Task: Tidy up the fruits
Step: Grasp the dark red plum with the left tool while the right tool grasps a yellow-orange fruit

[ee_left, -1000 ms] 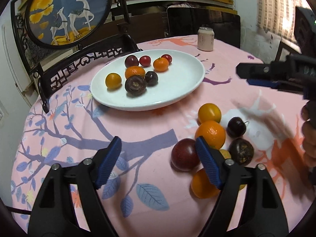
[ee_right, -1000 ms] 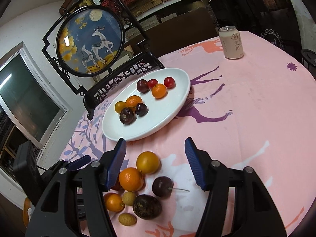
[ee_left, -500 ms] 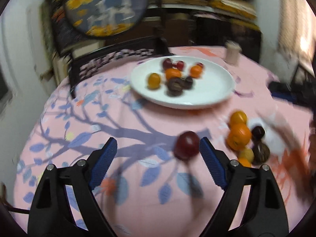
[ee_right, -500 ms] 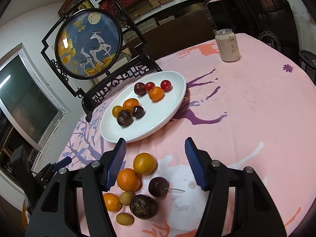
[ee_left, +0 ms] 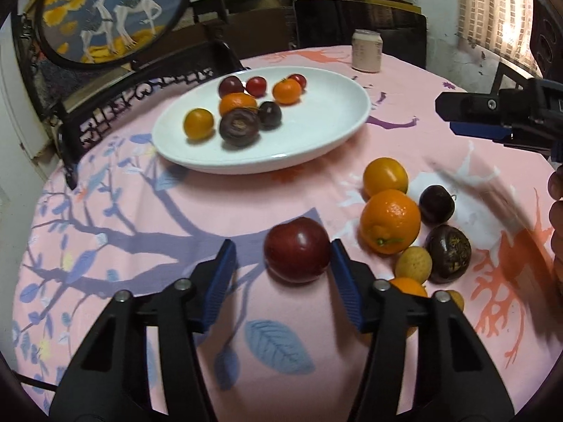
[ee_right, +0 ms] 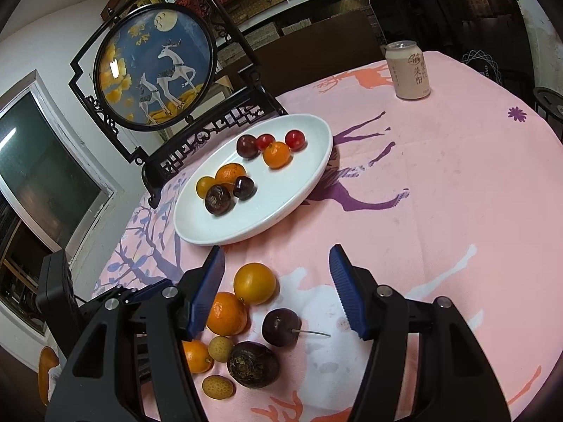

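A white plate holds several fruits: oranges, dark plums, red cherry tomatoes. In the left wrist view my left gripper is open around a dark red plum; its right finger touches the plum, the left finger stands apart. To the right lies a loose pile: a large orange, a yellow orange, a dark cherry, a passion fruit. My right gripper is open and empty above the same pile; it also shows in the left wrist view.
A drink can stands at the far side of the pink tablecloth. A round deer screen in a black frame stands behind the plate. A dark chair back is beyond the table.
My left gripper swung left, then came back and moved in so the red plum now sits between its fingers. The right gripper shifted slightly.
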